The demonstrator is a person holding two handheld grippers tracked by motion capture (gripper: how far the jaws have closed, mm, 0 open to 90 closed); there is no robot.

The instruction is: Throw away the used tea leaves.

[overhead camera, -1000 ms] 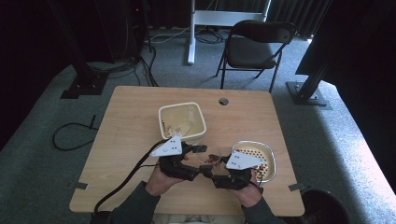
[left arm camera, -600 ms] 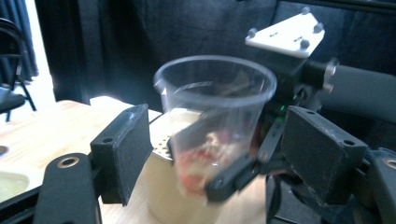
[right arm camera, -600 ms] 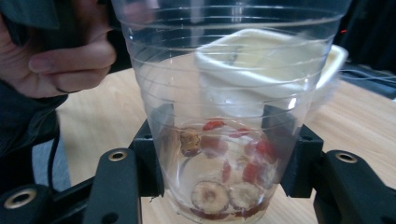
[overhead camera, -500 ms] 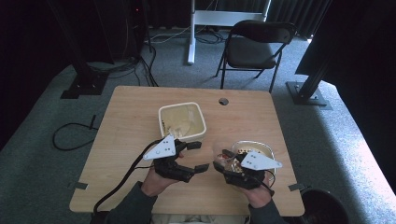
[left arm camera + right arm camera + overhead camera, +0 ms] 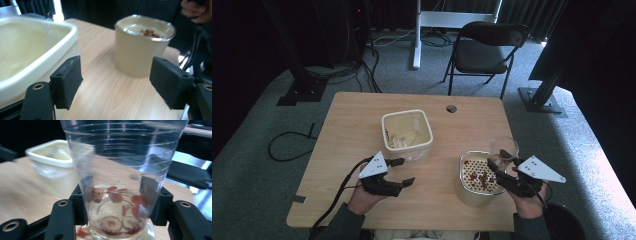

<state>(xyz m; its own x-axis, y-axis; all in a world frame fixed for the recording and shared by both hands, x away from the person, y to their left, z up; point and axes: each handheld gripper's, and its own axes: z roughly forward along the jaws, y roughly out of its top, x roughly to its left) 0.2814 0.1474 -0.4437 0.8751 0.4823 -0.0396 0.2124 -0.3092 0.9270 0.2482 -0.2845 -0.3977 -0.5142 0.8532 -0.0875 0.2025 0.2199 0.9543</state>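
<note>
Black jaws of the right gripper (image 5: 119, 205) close on one clear ribbed plastic cup (image 5: 122, 170), one pad on either side of its lower wall. Cup stands upright, long axis vertical, mouth up; red pieces and pale round slices lie in its bottom. In the high view the right gripper (image 5: 507, 172) holds that cup (image 5: 504, 148) just beside the far right corner of the metal strainer tub (image 5: 478, 180), above the table (image 5: 357, 125).

Left gripper (image 5: 401, 172) sits left of the strainer tub, near the table's front edge, jaws spread wide and empty. Its own view shows bare wood between the two pads (image 5: 67, 81).

One strainer tub (image 5: 143, 47): cream wall, shiny rim, grid inside with red bits, upright, mouth up.

One cream rectangular container (image 5: 407, 135), farther back and left of the strainer tub, open top, pale contents I can't identify.

One round grommet (image 5: 451, 108) near the table's far edge.

Beyond the table: one black folding chair (image 5: 484, 52), white desk leg (image 5: 416, 35), cables on grey carpet (image 5: 287, 145).
</note>
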